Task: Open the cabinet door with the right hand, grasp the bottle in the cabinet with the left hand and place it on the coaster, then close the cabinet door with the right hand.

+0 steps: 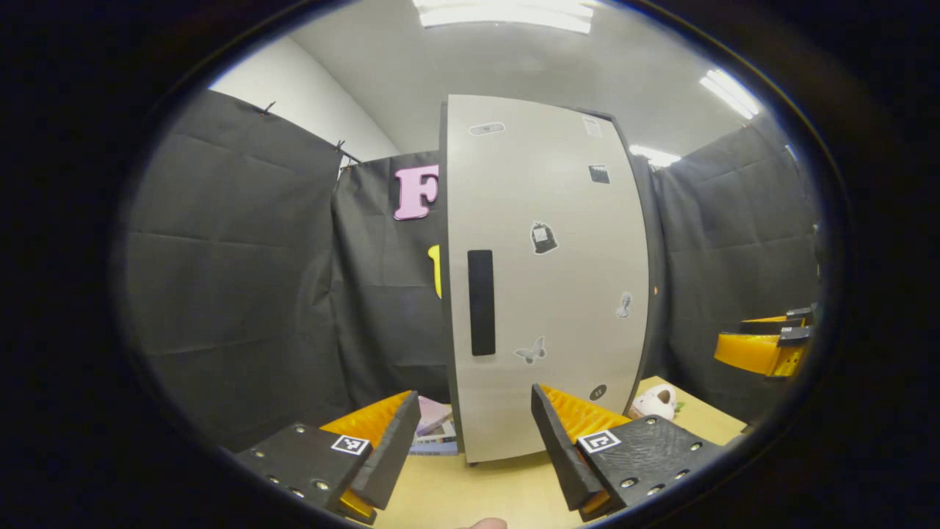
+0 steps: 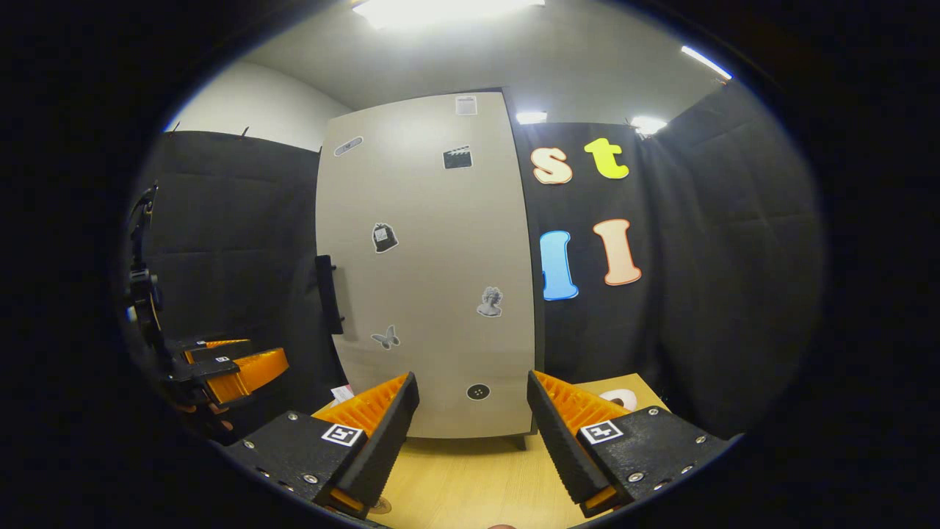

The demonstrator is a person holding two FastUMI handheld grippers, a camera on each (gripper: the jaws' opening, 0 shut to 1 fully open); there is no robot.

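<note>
cabinet door closed, black handle on its left edge | bottle presumably behind it, can't tell | left gripper fingers spread, holding nothing, facing the door above the wooden table | right gripper likewise released, off the door | possible coaster, a pale disc right of the cabinet

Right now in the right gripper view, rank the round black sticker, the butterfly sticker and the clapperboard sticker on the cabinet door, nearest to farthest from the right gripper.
From the right gripper:
1. Round black sticker, low on the cabinet door.
2. Butterfly sticker, left, mid-height.
3. Clapperboard sticker, near the top.
</note>
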